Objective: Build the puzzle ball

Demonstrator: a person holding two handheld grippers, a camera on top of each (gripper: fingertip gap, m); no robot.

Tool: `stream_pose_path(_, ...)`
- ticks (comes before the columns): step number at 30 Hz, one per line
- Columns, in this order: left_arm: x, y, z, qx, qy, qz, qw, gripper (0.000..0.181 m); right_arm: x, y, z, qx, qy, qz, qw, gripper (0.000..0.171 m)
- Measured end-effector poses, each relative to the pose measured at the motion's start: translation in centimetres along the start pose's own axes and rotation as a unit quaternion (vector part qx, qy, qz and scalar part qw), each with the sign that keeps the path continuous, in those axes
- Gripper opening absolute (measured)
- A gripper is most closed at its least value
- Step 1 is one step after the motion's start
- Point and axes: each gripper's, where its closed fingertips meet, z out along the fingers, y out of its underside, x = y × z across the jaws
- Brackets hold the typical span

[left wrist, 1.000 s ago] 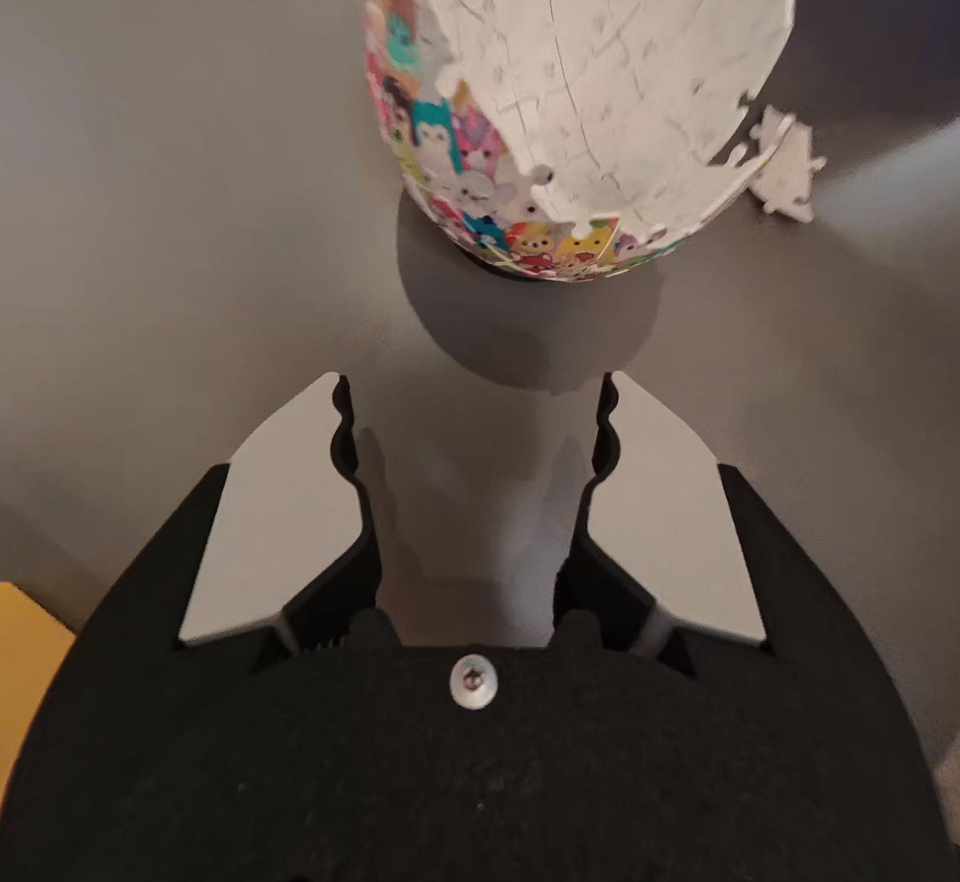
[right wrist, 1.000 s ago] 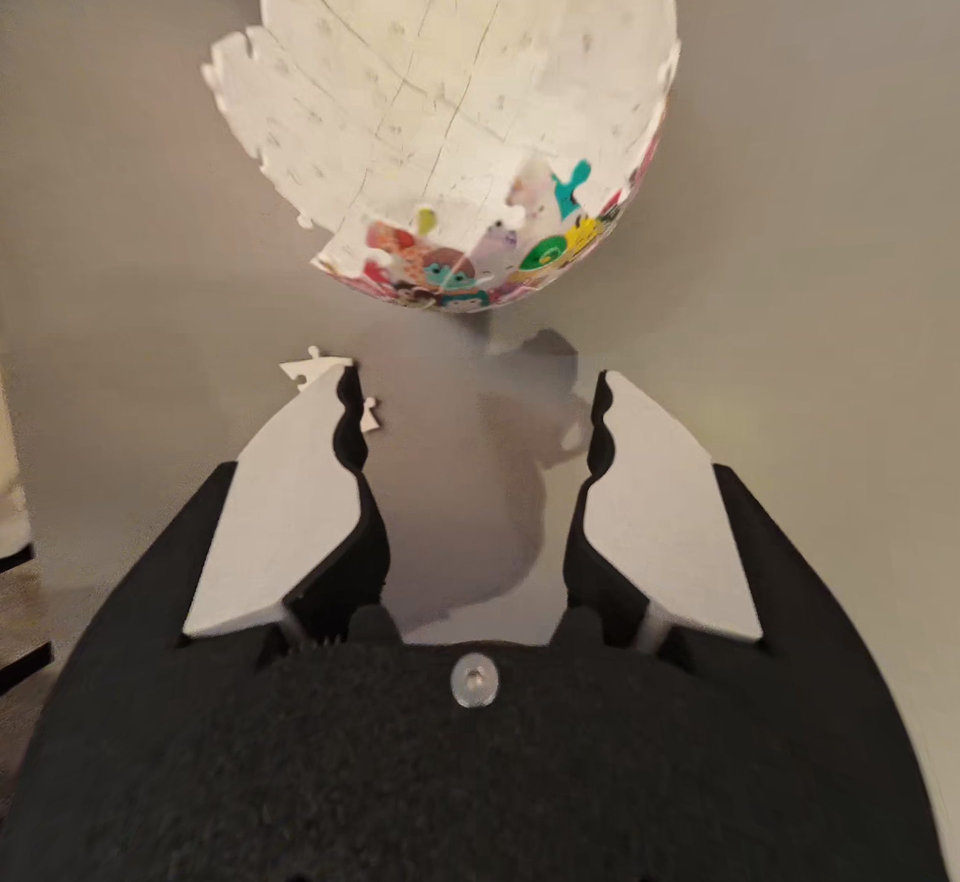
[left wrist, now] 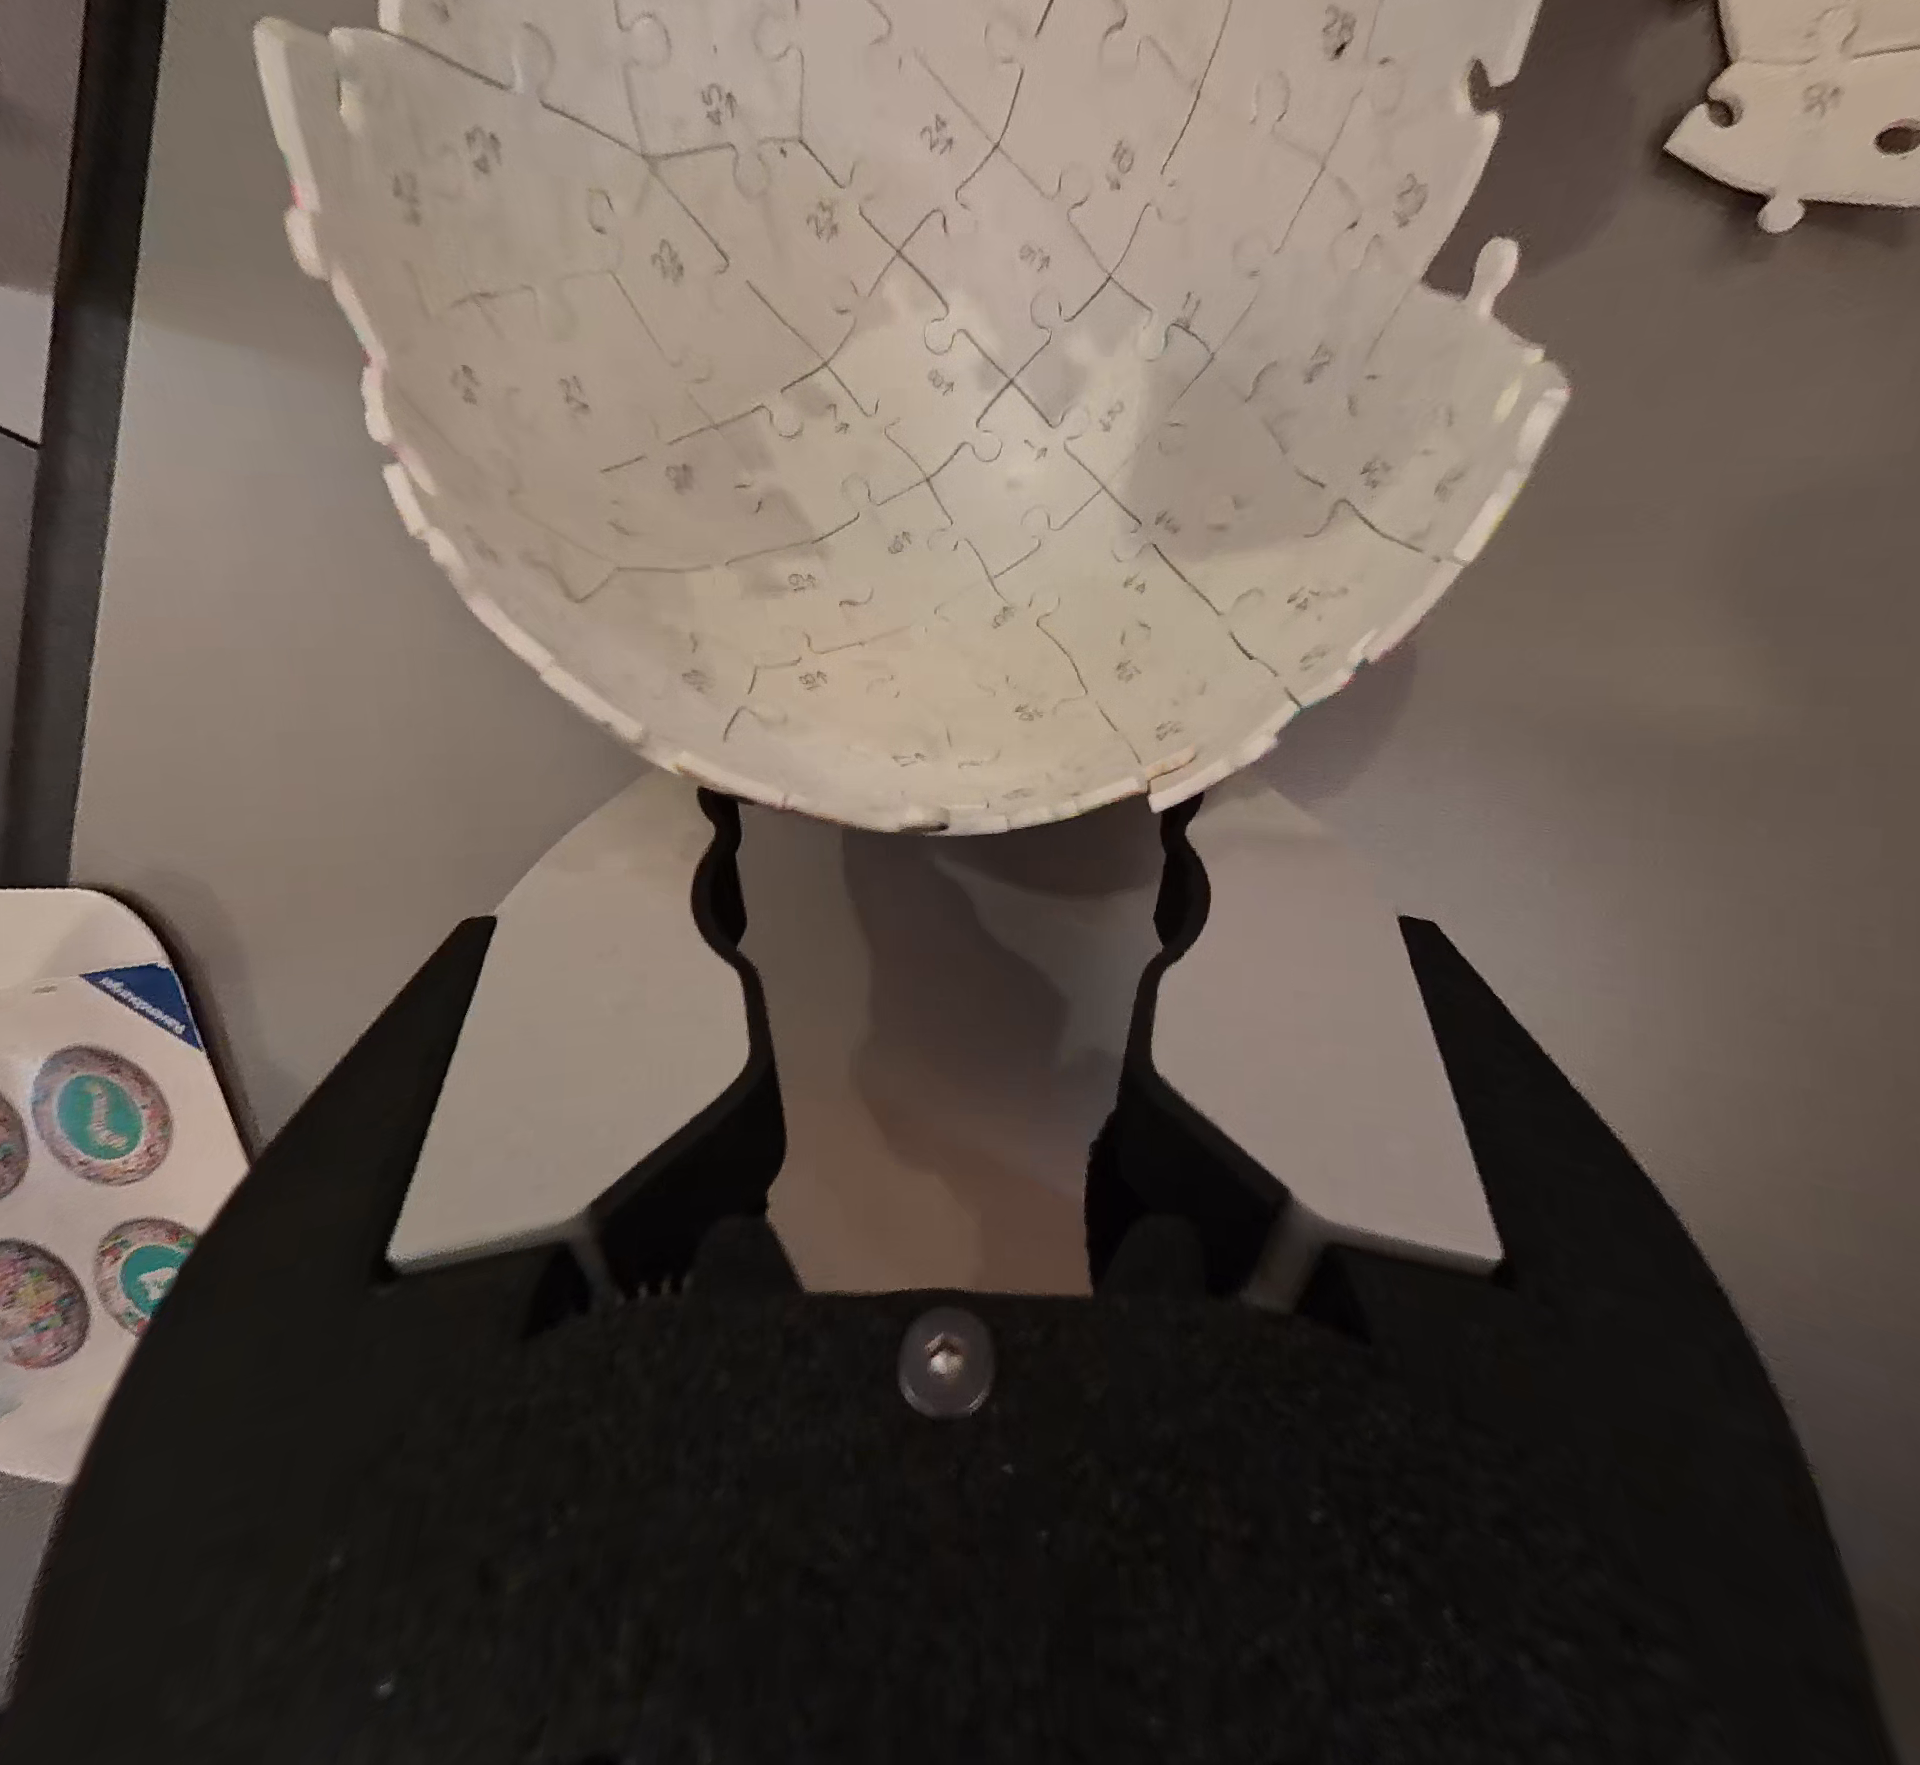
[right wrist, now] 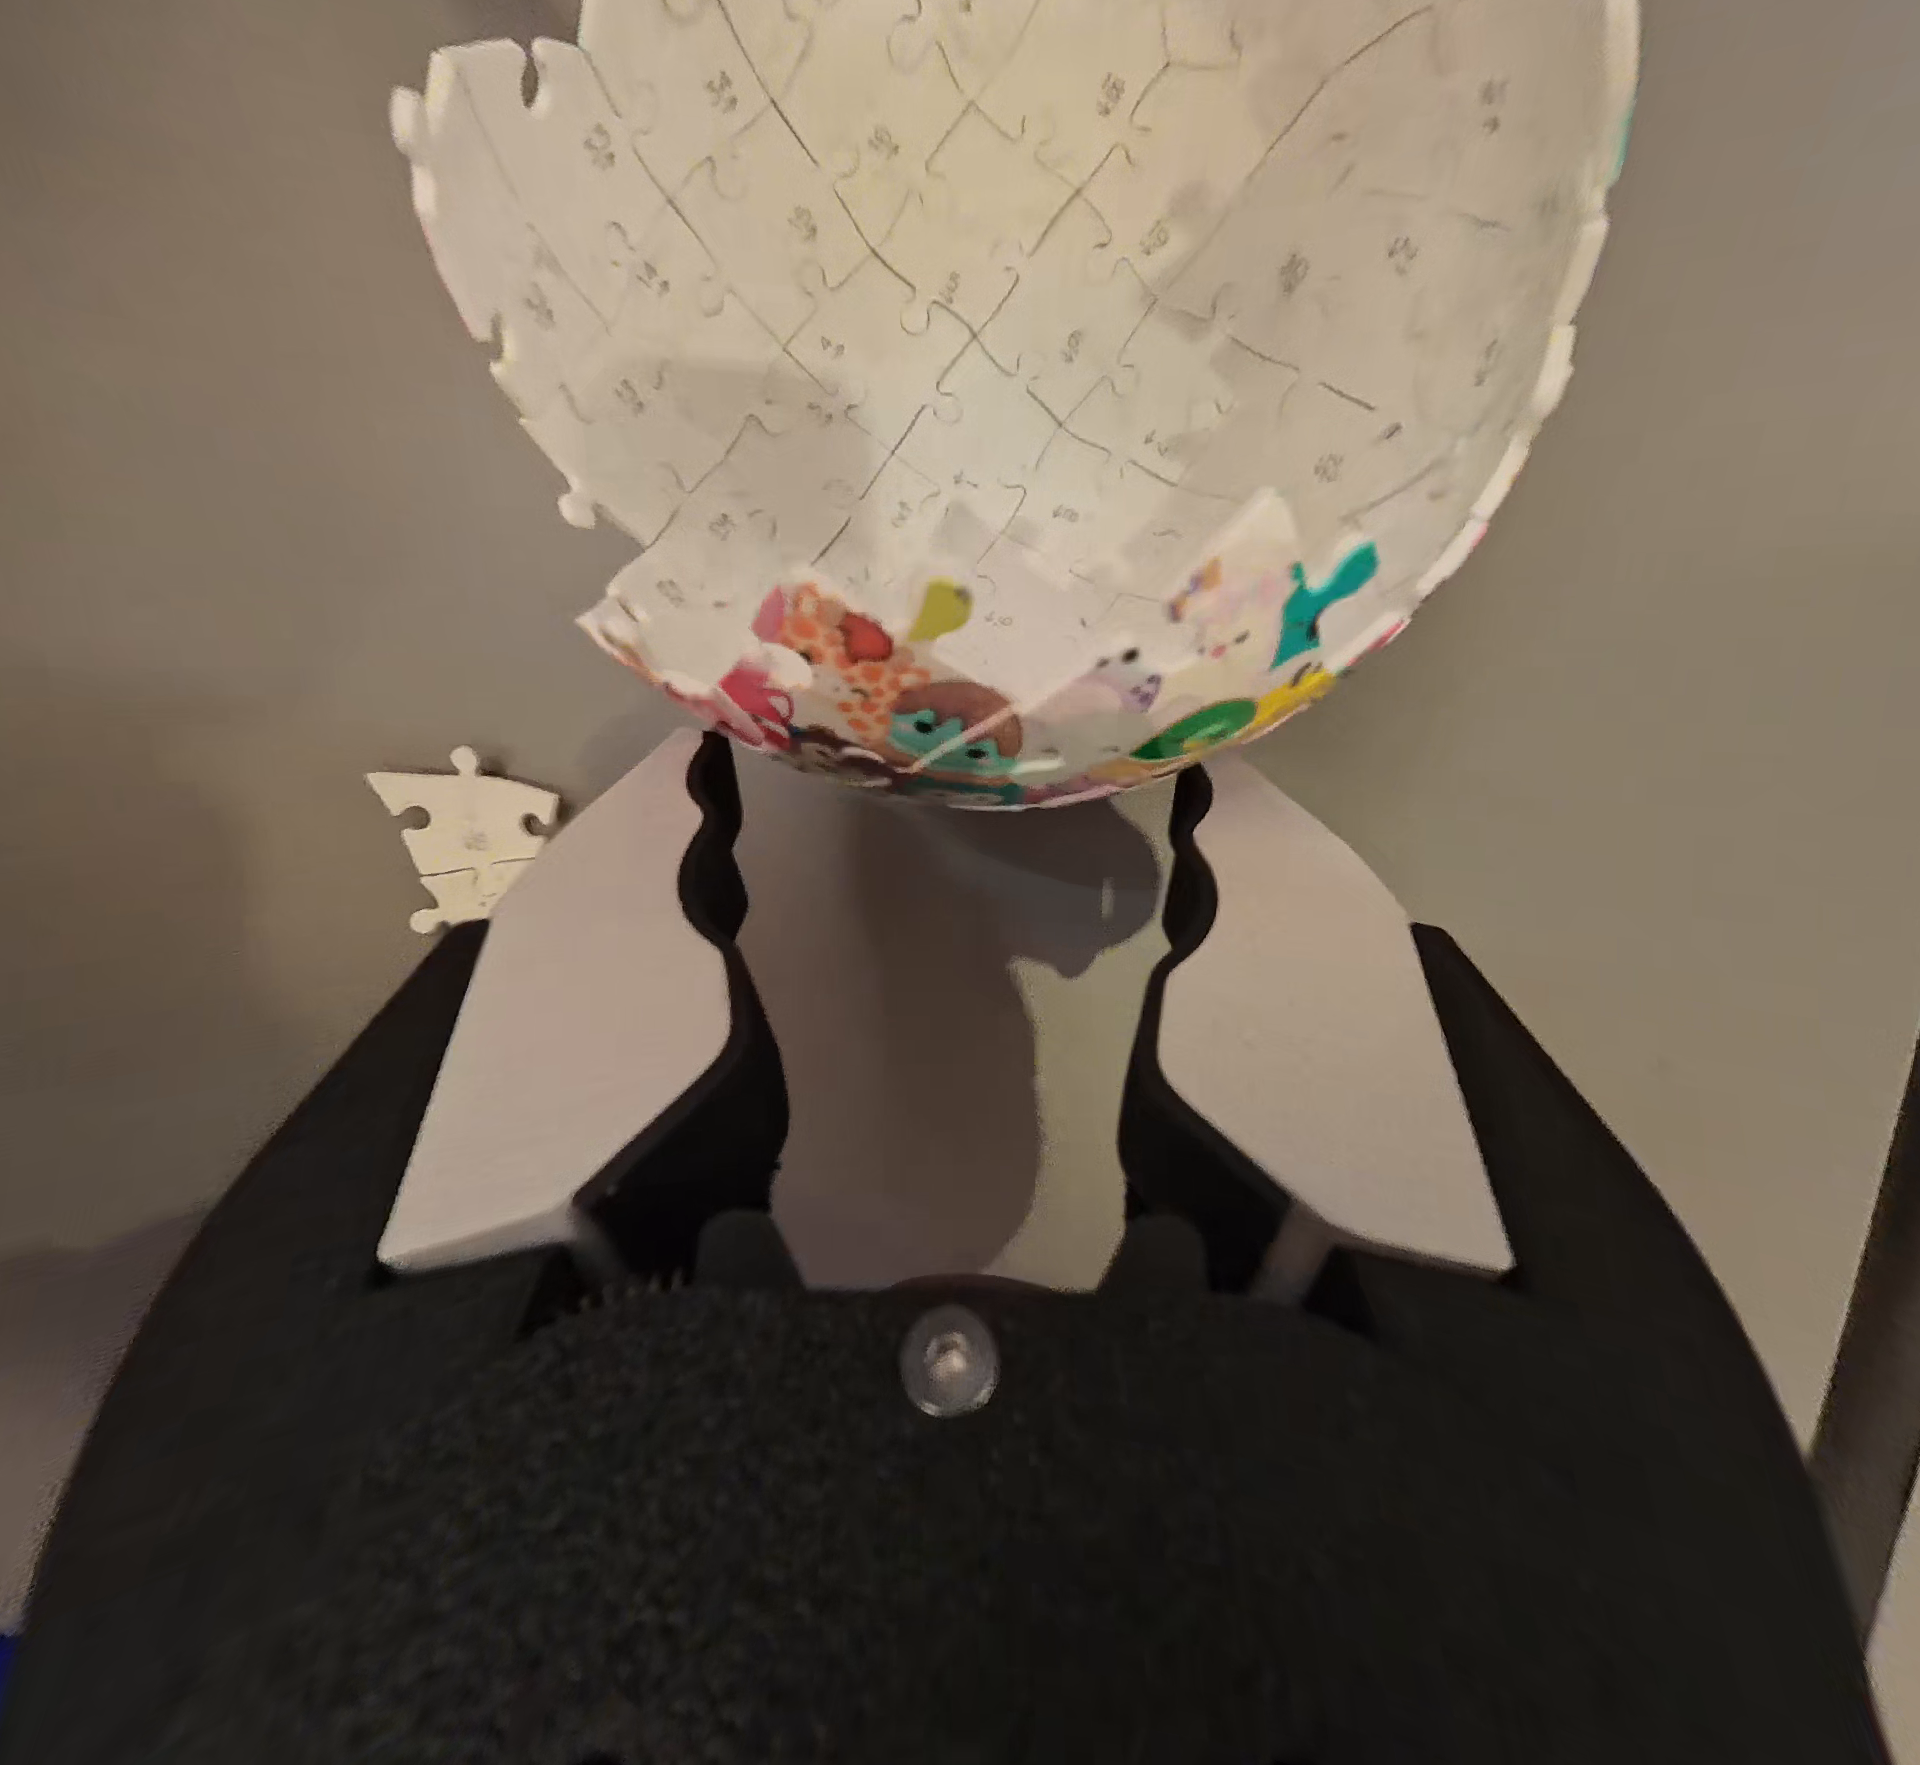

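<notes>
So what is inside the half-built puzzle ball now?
Inside the puzzle ball only the white backs of its joined pieces show, with small printed marks; no loose piece lies in it. What the shell rests on is hidden underneath.

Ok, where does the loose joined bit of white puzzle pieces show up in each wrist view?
Left wrist view: the loose white pieces lie at the top right edge, right of the puzzle ball shell, apart from it.
Right wrist view: loose white pieces lie at mid left, beside the right gripper, partly hidden by its finger; probably the same cluster.
Shared landmark: the shell, open side up.
</notes>
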Motion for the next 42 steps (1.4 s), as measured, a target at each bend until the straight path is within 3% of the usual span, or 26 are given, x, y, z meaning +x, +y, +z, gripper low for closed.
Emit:
stream_pose_path(7,0.3,0.3,0.5,-0.001,-0.009,-0.006,1.000,0.083,-0.4,0.2,0.3,0.024,0.026,-0.005,0.999,0.077)
stream_pose_path(13,0.1,2.5,0.0,0.008,0.006,-0.066,0.998,0.082,0.2,1.4,-0.7,0.017,0.018,0.020,0.999,0.079)
stream_pose_path(16,0.1,2.7,0.5,0.004,0.043,-0.073,0.996,0.071,0.4,1.0,-1.3,0.036,-0.024,0.052,0.998,0.076)
stream_pose_path(22,1.3,2.1,0.8,-0.030,0.168,-0.033,0.985,0.072,-0.7,0.5,-1.3,-0.008,-0.143,0.081,0.986,0.074)
stream_pose_path(29,1.3,1.1,0.8,-0.054,0.215,0.000,0.975,0.066,-1.0,0.0,-1.1,-0.045,-0.197,0.085,0.976,0.070)
stream_pose_path(35,0.9,0.8,0.9,-0.058,0.199,0.025,0.978,0.071,-1.0,-0.1,-0.9,-0.042,-0.190,0.077,0.978,0.073)
stream_pose_path(42,-1.3,0.1,-0.1,-0.070,0.097,0.069,0.990,0.071,0.4,-0.1,-0.9,-0.050,-0.107,0.025,0.993,0.073)
